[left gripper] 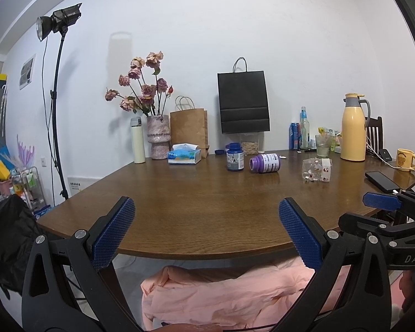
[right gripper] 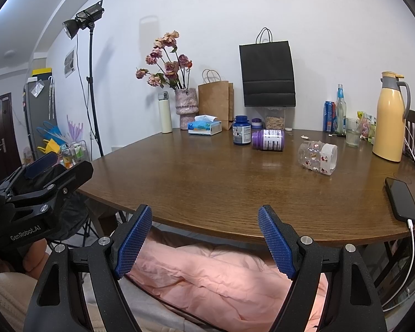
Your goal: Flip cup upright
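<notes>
we are holding the left gripper (left gripper: 207,229) and right gripper (right gripper: 204,238) at the near edge of the tabletop (right gripper: 207,188), fingers spread wide and holding nothing, likely readying a reach. the cup (right gripper: 317,159), clear with a printed pattern, is lying on its side well beyond them, right of the purple bottle (right gripper: 267,140), so it is still needing righting.

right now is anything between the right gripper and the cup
No. In the right wrist view only bare table lies between the open right gripper and the cup lying on its side.
</notes>
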